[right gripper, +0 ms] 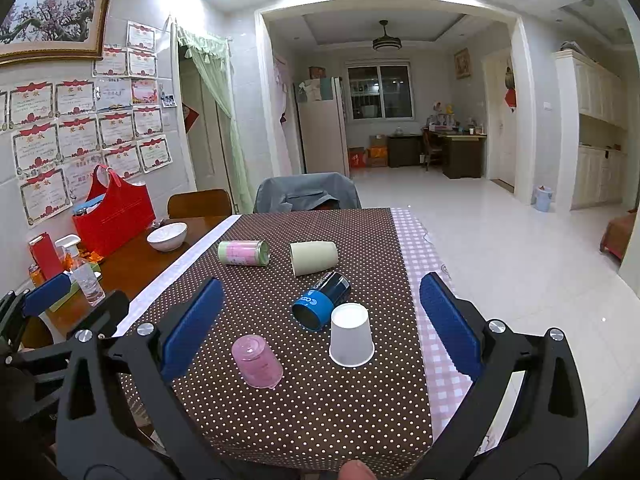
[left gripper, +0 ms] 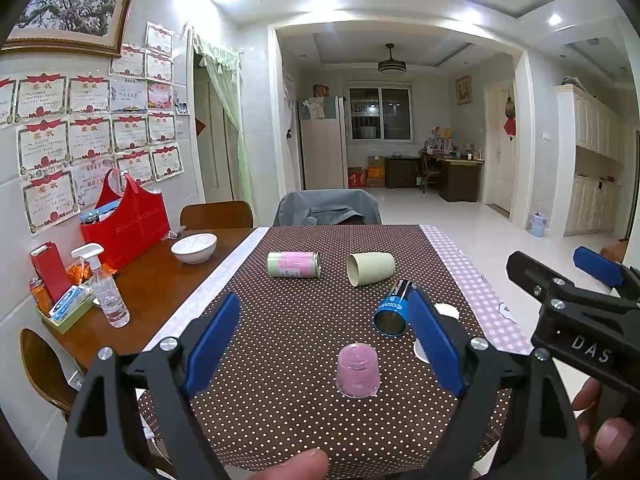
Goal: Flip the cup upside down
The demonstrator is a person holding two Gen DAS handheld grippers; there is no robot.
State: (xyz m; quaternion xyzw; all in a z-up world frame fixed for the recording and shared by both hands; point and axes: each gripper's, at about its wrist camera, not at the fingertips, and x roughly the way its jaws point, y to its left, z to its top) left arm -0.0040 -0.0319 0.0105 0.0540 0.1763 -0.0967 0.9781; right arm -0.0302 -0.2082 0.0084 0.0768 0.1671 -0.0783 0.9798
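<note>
Pink cup (right gripper: 257, 366) upside down on dotted tabletop (right gripper: 320, 420), white cup (right gripper: 351, 335) inverted just beside. Your left claw (left gripper: 320, 342) gapes wide, empty, above it; right claw (right gripper: 320, 320) too. Blue can (right gripper: 321, 306) lies behind.

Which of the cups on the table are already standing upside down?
The pink cup and white cup, both mouth-down nearest the grippers; the beige cup lies on its side.

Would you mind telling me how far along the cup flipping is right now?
Done: the pink cup and white paper cup stand rim-down on the dotted cloth. In hand: nothing; the left tool and right tool hover open. Left: the beige cup lies on its side.
</note>
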